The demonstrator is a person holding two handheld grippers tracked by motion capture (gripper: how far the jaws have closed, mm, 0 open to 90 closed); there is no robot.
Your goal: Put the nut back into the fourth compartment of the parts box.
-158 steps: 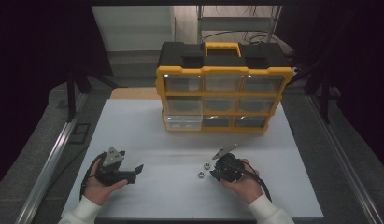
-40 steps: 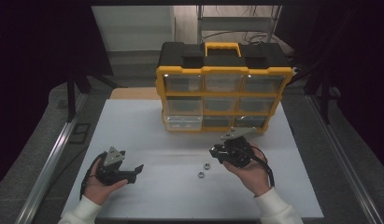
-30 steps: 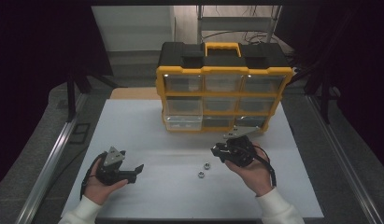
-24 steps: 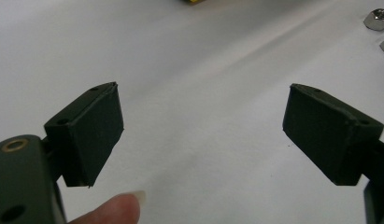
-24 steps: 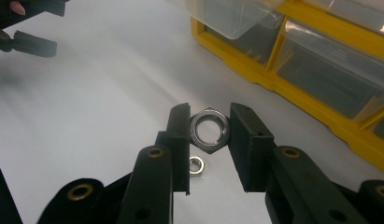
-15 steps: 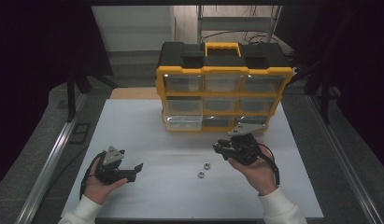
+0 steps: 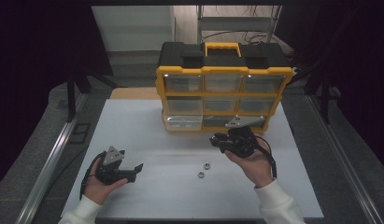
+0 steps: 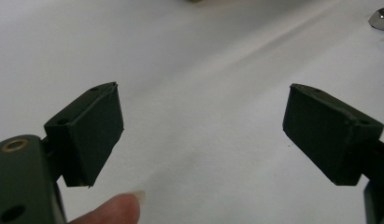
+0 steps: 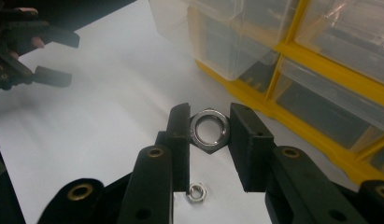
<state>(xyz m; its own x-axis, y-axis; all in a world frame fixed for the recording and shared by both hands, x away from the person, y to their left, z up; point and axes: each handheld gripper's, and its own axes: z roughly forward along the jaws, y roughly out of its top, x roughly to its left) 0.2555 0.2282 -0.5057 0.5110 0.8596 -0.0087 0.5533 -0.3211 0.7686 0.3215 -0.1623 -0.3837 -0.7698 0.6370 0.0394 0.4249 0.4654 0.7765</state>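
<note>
Holding the hex nut [image 9: 209,130] pinched between your right gripper [image 7: 219,140] pads, keep it level and carry it to the pulled-out clear drawer [image 7: 183,122] of the yellow organizer [image 7: 222,98] near the table's far edge. Your left gripper [image 8: 203,135] rests spread and empty near the front edge. The right gripper view shows the grip; the high view shows two loose nuts [image 7: 204,170] behind.

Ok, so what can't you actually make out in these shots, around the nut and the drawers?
- Drawer contents: in the high view the organizer is too small and its fronts reflect; in the right gripper view the clear plastic is blurred.
- The nut held by the right gripper: its thread is too blurred, its back face turned away.
- Loose nuts in the left gripper view: cut off by the right edge.
- Left gripper: its body lies below the frame.
</note>
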